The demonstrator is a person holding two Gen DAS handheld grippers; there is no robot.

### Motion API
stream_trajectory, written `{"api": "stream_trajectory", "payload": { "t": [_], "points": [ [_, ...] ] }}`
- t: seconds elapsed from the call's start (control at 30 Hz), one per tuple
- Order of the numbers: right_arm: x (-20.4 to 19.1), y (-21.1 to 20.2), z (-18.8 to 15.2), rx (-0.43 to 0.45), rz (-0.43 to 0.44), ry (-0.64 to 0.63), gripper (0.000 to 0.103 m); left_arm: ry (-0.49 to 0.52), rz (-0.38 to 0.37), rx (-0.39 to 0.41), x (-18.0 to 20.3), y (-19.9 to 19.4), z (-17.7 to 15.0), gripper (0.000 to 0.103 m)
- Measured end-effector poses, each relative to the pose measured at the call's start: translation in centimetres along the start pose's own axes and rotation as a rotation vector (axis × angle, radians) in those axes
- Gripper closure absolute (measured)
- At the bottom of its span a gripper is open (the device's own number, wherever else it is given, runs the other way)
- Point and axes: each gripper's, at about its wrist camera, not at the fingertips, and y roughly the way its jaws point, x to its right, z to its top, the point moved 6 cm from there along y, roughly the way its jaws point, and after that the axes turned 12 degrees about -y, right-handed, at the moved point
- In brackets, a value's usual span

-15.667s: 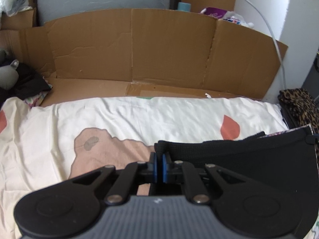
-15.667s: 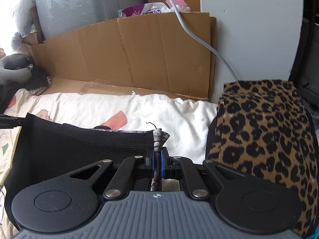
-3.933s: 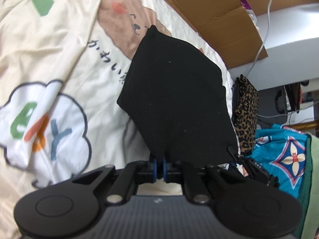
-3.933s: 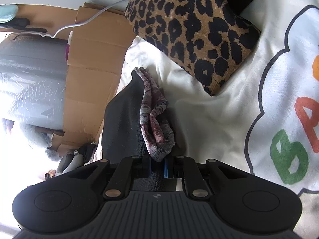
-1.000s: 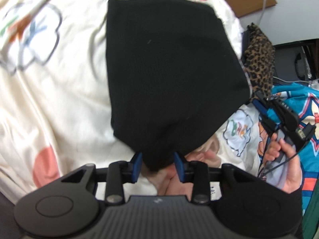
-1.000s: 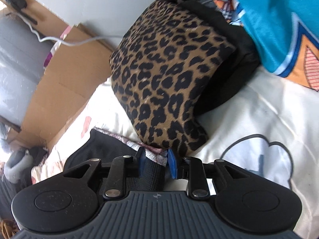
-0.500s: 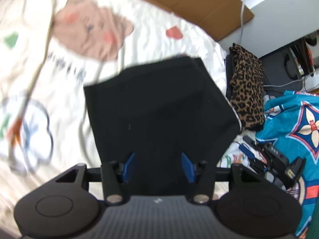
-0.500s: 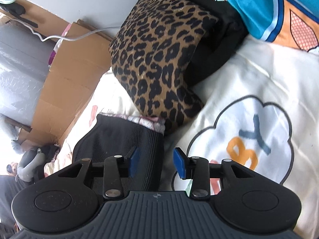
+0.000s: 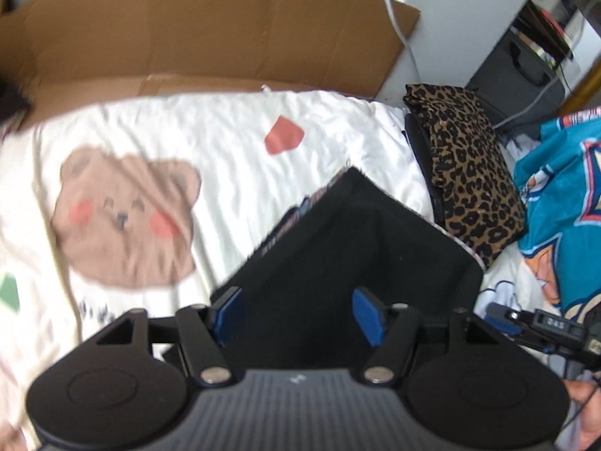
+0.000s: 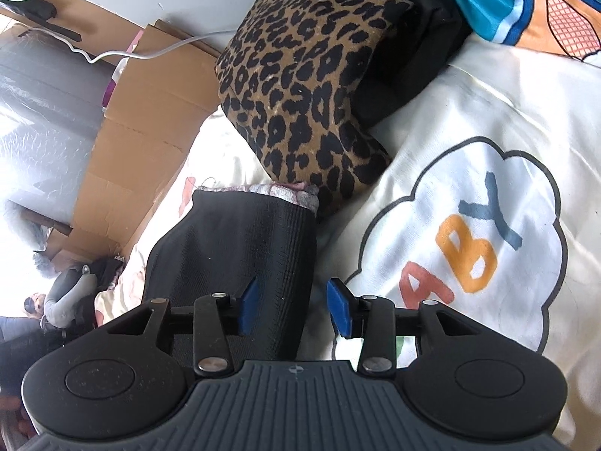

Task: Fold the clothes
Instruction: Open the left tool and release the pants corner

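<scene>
A folded black garment [image 9: 349, 248] lies flat on the cream cartoon-print bedsheet [image 9: 157, 143], a patterned pink-grey lining showing along its far edge [image 10: 263, 190]. My left gripper [image 9: 298, 314] hovers over its near edge, open, blue pads wide apart with nothing between them. My right gripper [image 10: 295, 306] is open too, above the garment's [image 10: 240, 248] near right corner, its jaws apart and empty. In the left wrist view the right gripper's tip [image 9: 541, 323] shows at the garment's right side.
A folded leopard-print cloth [image 10: 311, 75] on a black item sits just beyond the garment, touching its far corner. A teal patterned garment [image 9: 559, 203] lies to the right. Cardboard [image 9: 210, 34] lines the wall behind the bed; a white cable [image 10: 150, 50] hangs there.
Both grippers opened wider and let go of the black garment, which now lies flat. The left gripper tilted up, bringing the cardboard wall into view; the right drew slightly back.
</scene>
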Motion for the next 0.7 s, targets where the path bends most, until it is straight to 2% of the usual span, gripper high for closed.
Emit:
{"api": "stream_trajectory", "payload": {
  "t": [0.2, 0.43, 0.7],
  "points": [
    [0.3, 0.0, -0.3, 0.01, 0.013, 0.015, 0.052, 0.108, 0.046, 0.013, 2.1, 2.5, 1.6, 0.031],
    [0.5, 0.6, -0.6, 0.005, 0.022, 0.018, 0.052, 0.192, 0.039, 0.01, 4.2, 4.8, 2.3, 0.029],
    [0.4, 1.8, -0.5, -0.016, 0.032, 0.02, 0.052, 0.225, 0.029, -0.01, 5.5, 7.8, 2.4, 0.027]
  ]
}}
